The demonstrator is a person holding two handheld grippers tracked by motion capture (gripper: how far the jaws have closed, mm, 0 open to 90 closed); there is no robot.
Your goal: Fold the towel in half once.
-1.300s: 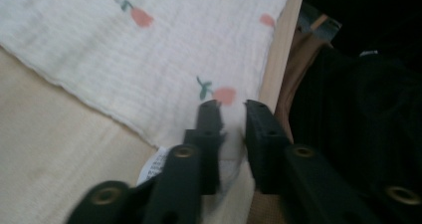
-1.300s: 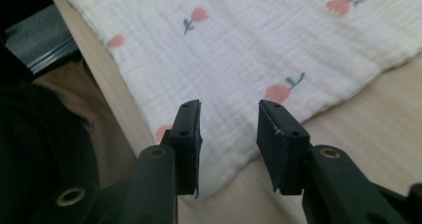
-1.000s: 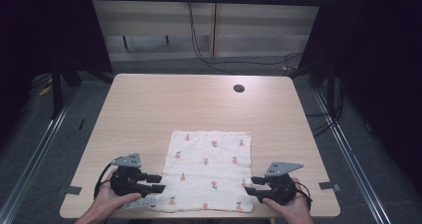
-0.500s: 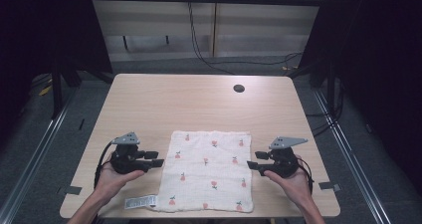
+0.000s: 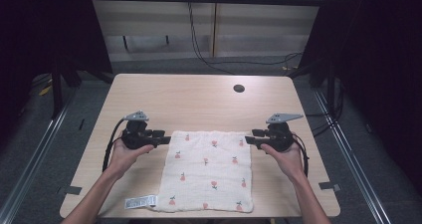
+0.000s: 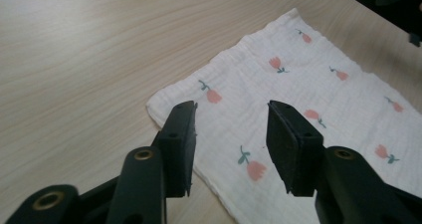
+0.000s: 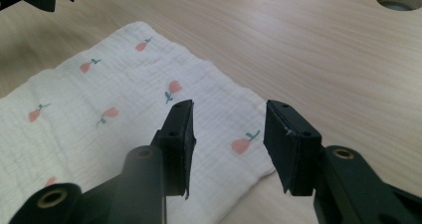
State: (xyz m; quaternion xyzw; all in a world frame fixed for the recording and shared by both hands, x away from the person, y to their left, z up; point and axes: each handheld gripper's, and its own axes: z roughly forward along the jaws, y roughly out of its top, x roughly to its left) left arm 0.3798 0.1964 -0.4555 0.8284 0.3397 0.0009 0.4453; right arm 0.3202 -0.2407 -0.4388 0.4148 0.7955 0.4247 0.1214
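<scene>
While both grippers (image 5: 164,140) (image 5: 251,140) hover spread over the cloth's (image 5: 209,171) far corners, left just widened, right narrowed; I'd pinch both together, evenly.

Both grippers (image 5: 166,140) (image 5: 249,140) flank cloth's (image 5: 206,171) far corners.

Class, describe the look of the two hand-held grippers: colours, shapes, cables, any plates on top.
Both the left gripper and right gripper are black, each with two flat rectangular jaws, brass-coloured pivot rings, a grey three-cornered plate on top and a trailing black cable. The forearms are bare, no sleeves.
</scene>
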